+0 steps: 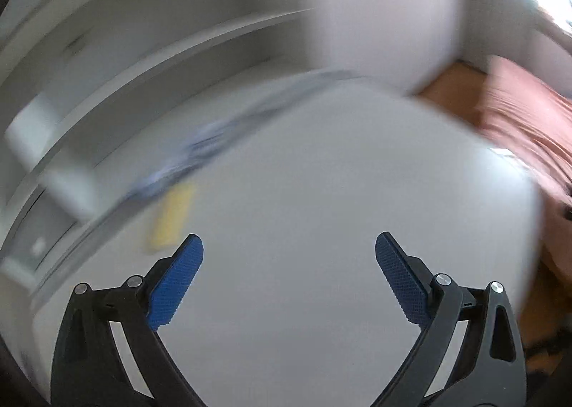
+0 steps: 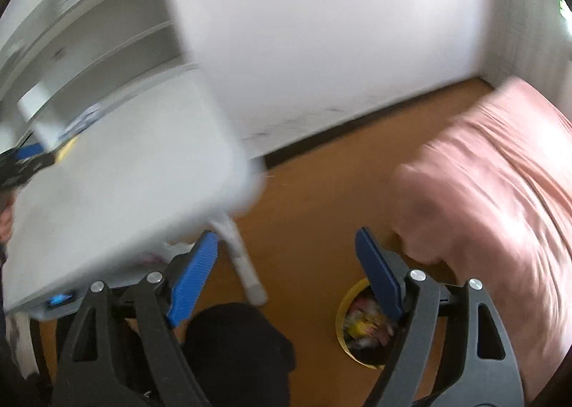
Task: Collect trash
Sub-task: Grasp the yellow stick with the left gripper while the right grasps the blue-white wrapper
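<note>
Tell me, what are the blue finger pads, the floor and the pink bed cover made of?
Blue pads: probably rubber or plastic, matte, with a fine grippy texture. Floor: smooth orange-brown, maybe wood or vinyl; blur hides any grain. Pink cover: soft cloth, since it wrinkles and folds.

A white table is standing by the wall, and a yellow flat thing is lying on it near the far left edge. Next to that, a blurry blue and white thing is lying along the table's back edge. The orange-brown floor is holding the table's white leg, a round bin with a yellow rim full of colorful trash, and a bed with a pink cover.
</note>
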Demonstrator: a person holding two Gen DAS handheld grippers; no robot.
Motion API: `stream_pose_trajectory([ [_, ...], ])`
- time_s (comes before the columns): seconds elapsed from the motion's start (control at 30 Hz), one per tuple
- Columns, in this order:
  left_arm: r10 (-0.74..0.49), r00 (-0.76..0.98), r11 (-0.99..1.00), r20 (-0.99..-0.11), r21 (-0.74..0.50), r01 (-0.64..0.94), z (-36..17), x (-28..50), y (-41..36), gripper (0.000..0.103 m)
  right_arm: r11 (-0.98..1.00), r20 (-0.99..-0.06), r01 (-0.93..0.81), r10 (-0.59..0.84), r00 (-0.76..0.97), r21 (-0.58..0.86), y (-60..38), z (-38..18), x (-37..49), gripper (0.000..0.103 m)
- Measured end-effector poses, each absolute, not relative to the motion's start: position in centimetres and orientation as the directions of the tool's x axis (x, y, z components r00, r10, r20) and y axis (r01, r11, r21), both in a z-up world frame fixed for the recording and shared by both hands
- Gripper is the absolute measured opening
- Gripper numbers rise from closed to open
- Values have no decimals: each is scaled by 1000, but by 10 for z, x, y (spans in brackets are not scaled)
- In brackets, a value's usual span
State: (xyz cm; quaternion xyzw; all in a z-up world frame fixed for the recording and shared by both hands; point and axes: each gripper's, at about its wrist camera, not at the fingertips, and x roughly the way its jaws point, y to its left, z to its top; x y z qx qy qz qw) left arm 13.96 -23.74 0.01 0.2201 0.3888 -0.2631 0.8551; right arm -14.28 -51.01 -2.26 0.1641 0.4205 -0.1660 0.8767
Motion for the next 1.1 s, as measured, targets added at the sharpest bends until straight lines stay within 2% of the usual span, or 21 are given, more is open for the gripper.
stream_pose_trajectory([
  [0.1,-256,513,819,-819,98,566,-10,189,-205,94,940,-802,296,-43,596,170,-480,-10,-77,77],
  [0.27,-242,466,840,-851,57,540,-24,240,-194,94,977,-808,115,79,584,179,-431,10,16,77],
  [0.33,-228,453,852,-862,49,522,-32,254,-193,87,981,-811,64,113,574,182,-412,15,46,77],
  [0.37,-230,442,854,-867,38,519,-36,259,-192,79,982,-816,37,131,563,184,-402,16,66,77],
  [0.43,-238,438,855,-867,27,518,-39,265,-192,70,983,-821,12,145,552,181,-389,17,90,77],
  [0.47,-235,443,850,-865,39,525,-41,264,-193,59,983,-824,1,151,545,181,-383,18,105,77],
  [0.5,-240,457,841,-857,52,539,-39,263,-195,36,981,-829,-7,166,534,192,-377,17,121,77],
  [0.57,-240,457,836,-856,57,546,-38,264,-193,12,973,-836,-7,202,511,231,-369,12,148,77],
  [0.8,-306,499,831,-811,28,555,-20,227,-149,12,908,-827,105,316,465,406,-341,-9,241,77],
  [0.97,-330,557,845,-762,24,534,-12,212,-112,12,841,-823,268,309,476,471,-335,-20,286,77],
  [1.1,-363,549,857,-753,-38,514,-12,220,-93,12,795,-826,359,289,484,489,-329,-23,302,77],
])
